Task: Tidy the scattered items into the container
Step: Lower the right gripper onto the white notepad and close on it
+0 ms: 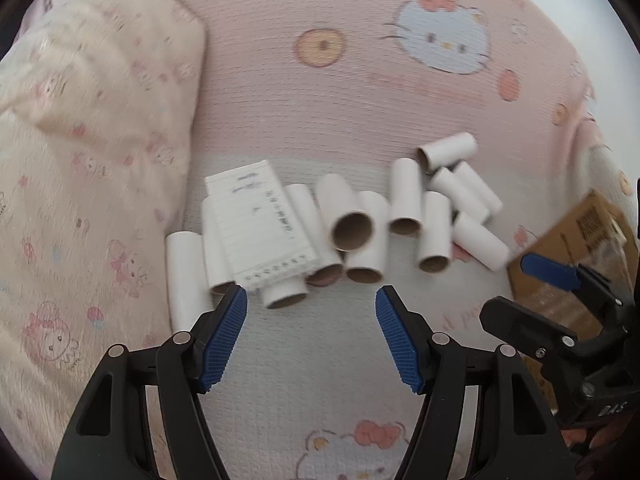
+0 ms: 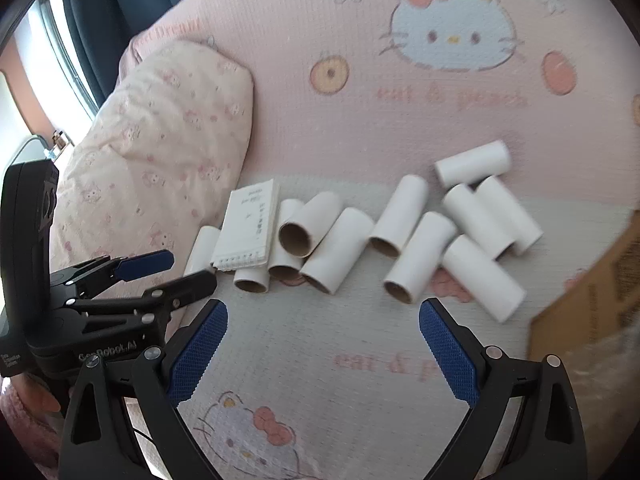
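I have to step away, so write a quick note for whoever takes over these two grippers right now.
Left gripper: open, holding nothing, close in front of the tubes.
Right gripper: open, holding nothing, same approach.
Cardboard tubes: all lying in a loose row on the pink bedspread.
Small notepad: resting on top of the tubes at the left end.
Cardboard box: at the right edge; its inside is not visible.
Done: nothing seen packed.
Left: move the tubes and notepad into the box.
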Demonstrator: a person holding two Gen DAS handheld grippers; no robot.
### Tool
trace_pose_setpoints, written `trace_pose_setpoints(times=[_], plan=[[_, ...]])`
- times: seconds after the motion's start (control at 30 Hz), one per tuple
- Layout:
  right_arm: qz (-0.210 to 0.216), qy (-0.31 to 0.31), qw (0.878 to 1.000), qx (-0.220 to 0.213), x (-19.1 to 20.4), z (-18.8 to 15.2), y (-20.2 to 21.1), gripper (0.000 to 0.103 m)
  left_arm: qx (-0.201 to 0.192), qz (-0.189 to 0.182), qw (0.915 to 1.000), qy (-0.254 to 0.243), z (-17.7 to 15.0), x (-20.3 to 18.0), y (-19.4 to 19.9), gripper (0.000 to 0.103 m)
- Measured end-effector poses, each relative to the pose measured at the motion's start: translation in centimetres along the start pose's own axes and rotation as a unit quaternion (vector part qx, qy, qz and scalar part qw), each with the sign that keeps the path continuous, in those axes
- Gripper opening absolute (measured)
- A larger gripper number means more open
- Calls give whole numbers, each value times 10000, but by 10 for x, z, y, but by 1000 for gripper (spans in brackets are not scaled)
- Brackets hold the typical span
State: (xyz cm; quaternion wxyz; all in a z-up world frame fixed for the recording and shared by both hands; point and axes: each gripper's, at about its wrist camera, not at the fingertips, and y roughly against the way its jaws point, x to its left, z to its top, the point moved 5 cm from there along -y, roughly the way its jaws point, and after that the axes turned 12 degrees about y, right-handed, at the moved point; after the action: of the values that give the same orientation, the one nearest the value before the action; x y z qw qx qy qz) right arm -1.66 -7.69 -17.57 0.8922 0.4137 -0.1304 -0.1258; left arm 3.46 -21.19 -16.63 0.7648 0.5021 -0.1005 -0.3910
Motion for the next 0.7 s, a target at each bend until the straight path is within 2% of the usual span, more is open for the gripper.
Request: trace_pose_setpoints(times=[0.2, 0.27, 0.3, 0.33, 0.37, 0.47, 0.57, 0.67, 0.7], plan=[[660, -579, 9960, -135, 3, 12, -31, 96, 64, -80, 9994, 333, 8, 19, -20, 71], [860, -832, 9927, -130, 3, 15, -40, 88, 82, -152, 9988, 451, 11, 25, -26, 71], [1026, -908, 9904, -158, 5, 17, -45, 69, 105, -165, 9985, 512, 12, 28, -29, 71], [1176, -946, 9884, -166, 8, 19, -50, 55, 108, -170, 9982, 572, 14, 30, -32, 71], [1340, -1025, 9856, -124, 11, 21, -59, 51, 83, -172, 9978, 633, 16, 33, -34, 71], [1422, -1115, 9835, 89, 18, 23, -82, 49, 20, -166, 9968, 778, 21, 39, -43, 71], [1512, -1031, 9830, 120, 26, 23, -97, 47, -19, -47, 9960, 887, 25, 46, -53, 69], [1440, -1147, 9828, 156, 26, 24, -111, 42, 98, -128, 9939, 1087, 26, 56, -66, 69], [1444, -1206, 9820, 167, 26, 25, -115, 36, -70, 72, 9866, 1628, 27, 62, -69, 68]])
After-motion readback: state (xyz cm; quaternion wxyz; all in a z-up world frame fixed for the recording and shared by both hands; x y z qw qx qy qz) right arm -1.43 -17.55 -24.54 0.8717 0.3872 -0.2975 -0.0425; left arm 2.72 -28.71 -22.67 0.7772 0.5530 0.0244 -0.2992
